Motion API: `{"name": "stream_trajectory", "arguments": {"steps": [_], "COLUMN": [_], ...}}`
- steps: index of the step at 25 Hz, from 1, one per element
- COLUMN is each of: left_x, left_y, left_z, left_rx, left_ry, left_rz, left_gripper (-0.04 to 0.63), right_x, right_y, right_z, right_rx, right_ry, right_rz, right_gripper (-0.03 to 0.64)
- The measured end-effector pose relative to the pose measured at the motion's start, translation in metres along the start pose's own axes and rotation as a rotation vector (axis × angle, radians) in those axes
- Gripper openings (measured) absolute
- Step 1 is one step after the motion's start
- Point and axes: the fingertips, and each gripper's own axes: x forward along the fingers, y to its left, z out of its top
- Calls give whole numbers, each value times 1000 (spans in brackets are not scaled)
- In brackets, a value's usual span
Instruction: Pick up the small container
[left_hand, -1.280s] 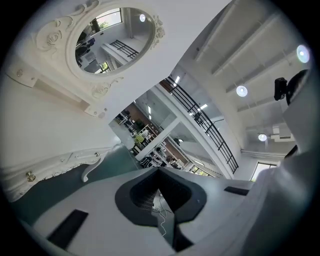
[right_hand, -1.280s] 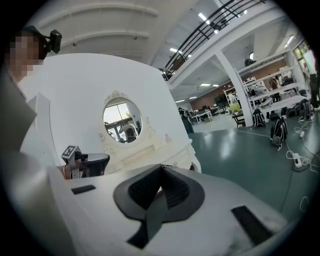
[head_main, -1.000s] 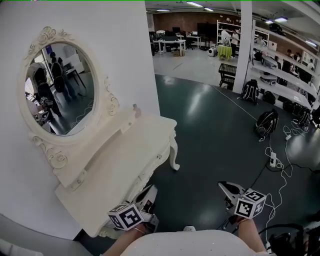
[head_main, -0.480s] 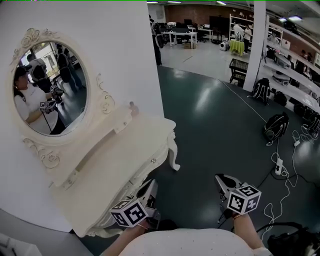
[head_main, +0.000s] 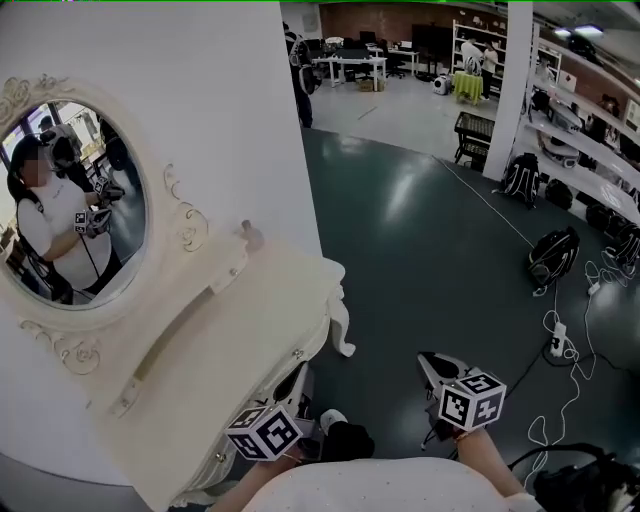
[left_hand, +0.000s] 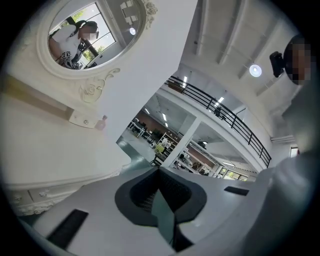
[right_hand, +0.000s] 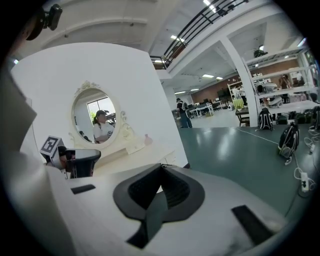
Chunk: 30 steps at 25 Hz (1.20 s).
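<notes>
The small container (head_main: 250, 235) is a pinkish little bottle standing on the raised back shelf of a cream dressing table (head_main: 250, 320), just right of its oval mirror (head_main: 70, 215). It also shows as a small pink shape in the left gripper view (left_hand: 102, 122) and, far off, in the right gripper view (right_hand: 147, 138). My left gripper (head_main: 297, 376) hangs low beside the table's front edge, well short of the container, its jaws shut on nothing (left_hand: 160, 170). My right gripper (head_main: 427, 361) is over the dark floor to the right, also shut and empty (right_hand: 161, 166).
A white wall (head_main: 200, 90) backs the table. On the green floor lie backpacks (head_main: 553, 256), a power strip (head_main: 558, 341) and cables. A white pillar (head_main: 507, 90) and shelving (head_main: 590, 150) stand at the right, with desks far behind.
The view has swung right and nearer, so the table and mirror slid left in the picture. Both grippers stay low and shut, and the right one has drifted slightly left.
</notes>
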Motion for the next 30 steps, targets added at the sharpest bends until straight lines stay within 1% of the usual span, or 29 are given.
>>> {"name": "stream_trajectory", "arguments": {"steps": [3, 6, 9, 14, 17, 20, 24, 26, 30], "left_x": [45, 88, 124, 165, 182, 189, 191, 190, 191], "left_y": [14, 22, 32, 57, 75, 87, 108, 124, 156], "left_z": [23, 55, 87, 126, 143, 152, 163, 170, 186], "left_rx": [-10, -4, 0, 33, 32, 25, 1, -13, -20], "left_ry": [13, 24, 21, 12, -6, -24, -54, -74, -128], "left_rz": [0, -33, -52, -52, -33, -14, 22, 59, 174], "left_gripper": [0, 0, 0, 0, 0, 1, 0, 0, 1], "right_x": [33, 74, 116, 176, 205, 229, 268, 293, 340], "right_y": [-18, -25, -23, -19, -16, -10, -4, 0, 8], "right_z": [27, 62, 94, 122, 135, 141, 145, 148, 164], "right_rx": [9, -6, -33, -38, -39, -57, -149, -166, -181], "right_ry": [10, 3, 6, 12, 13, 39, 80, 94, 127], "right_rz": [-23, -28, -9, 36, 66, 102, 131, 156, 243], "right_gripper": [-2, -2, -2, -2, -2, -2, -2, -2, -2]}}
